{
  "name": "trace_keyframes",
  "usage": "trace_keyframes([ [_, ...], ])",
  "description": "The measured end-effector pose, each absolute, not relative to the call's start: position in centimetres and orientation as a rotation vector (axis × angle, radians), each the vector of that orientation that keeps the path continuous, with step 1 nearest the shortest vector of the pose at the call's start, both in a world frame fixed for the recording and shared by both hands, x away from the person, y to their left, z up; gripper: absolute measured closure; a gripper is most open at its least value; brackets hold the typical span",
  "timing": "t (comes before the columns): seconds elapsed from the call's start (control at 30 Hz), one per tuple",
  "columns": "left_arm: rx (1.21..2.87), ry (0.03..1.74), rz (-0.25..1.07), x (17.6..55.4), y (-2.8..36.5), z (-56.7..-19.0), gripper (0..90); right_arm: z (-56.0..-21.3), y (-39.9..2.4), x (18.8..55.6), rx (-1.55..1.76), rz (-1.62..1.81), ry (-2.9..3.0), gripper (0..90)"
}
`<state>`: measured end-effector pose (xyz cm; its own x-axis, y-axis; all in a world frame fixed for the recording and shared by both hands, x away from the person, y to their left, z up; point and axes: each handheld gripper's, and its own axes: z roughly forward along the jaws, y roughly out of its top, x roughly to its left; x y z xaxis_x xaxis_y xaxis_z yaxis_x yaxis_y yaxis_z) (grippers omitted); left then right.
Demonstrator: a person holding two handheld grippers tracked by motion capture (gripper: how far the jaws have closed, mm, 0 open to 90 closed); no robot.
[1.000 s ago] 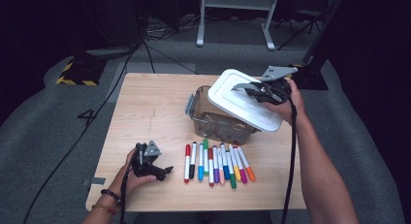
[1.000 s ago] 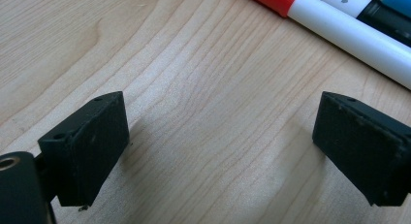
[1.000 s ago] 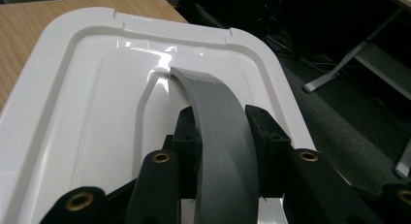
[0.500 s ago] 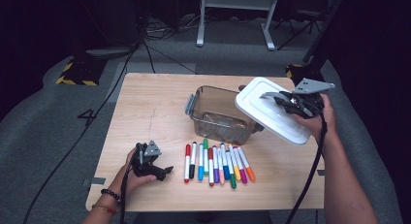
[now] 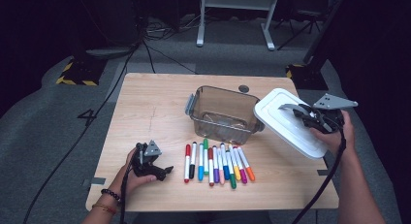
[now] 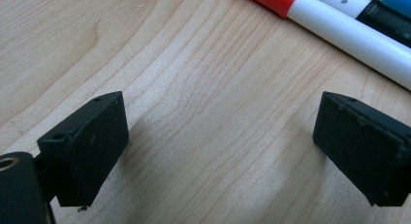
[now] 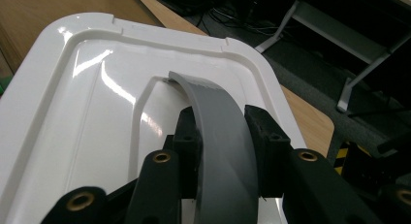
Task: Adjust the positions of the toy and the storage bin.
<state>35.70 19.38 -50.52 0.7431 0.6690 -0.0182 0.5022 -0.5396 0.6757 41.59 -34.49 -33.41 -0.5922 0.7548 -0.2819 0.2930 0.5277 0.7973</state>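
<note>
Nearest the person, the left claw (image 5: 154,168) rests on the bench (image 5: 155,103) at its front left corner, jaws spread wide with bare wood between them. It points toward the row of markers (image 5: 218,163) just beside it, probably parked there so it can pick them up one at a time once the container is ready. The markers lie side by side, caps toward the far side, just in front of the clear box (image 5: 224,115); that layout keeps each one easy to pinch singly.

The clear box stands open at the middle of the bench, with a grey latch on its left end. Through the tinted walls it is hard to say whether anything lies inside.

Off to the right, the right claw (image 5: 304,115) pinches the grey arched handle (image 7: 220,132) of the white lid (image 5: 291,122), one jaw pressed on each side of the strap. The lid hangs tilted over the bench's right edge, clear of the box. Holding it by the handle lets one claw carry the whole lid, and taking it sideways leaves the box mouth free for loading the markers.
</note>
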Motion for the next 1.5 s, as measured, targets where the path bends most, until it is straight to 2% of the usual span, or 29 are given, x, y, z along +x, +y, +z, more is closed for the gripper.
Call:
trace_keyframes([
  [0.77,2.26,0.877,0.317,35.7,19.4,-50.5,6.2,-39.3,-39.7,39.1,1.041,0.965,2.11,68.9],
  [1.07,2.26,0.876,0.318,35.7,19.4,-50.5,6.2,-42.3,-39.0,39.6,1.062,0.927,2.171,68.9],
  [1.5,2.263,0.869,0.317,35.8,19.4,-50.5,6.1,-46.1,-35.4,41.2,1.031,0.825,2.317,68.4],
])
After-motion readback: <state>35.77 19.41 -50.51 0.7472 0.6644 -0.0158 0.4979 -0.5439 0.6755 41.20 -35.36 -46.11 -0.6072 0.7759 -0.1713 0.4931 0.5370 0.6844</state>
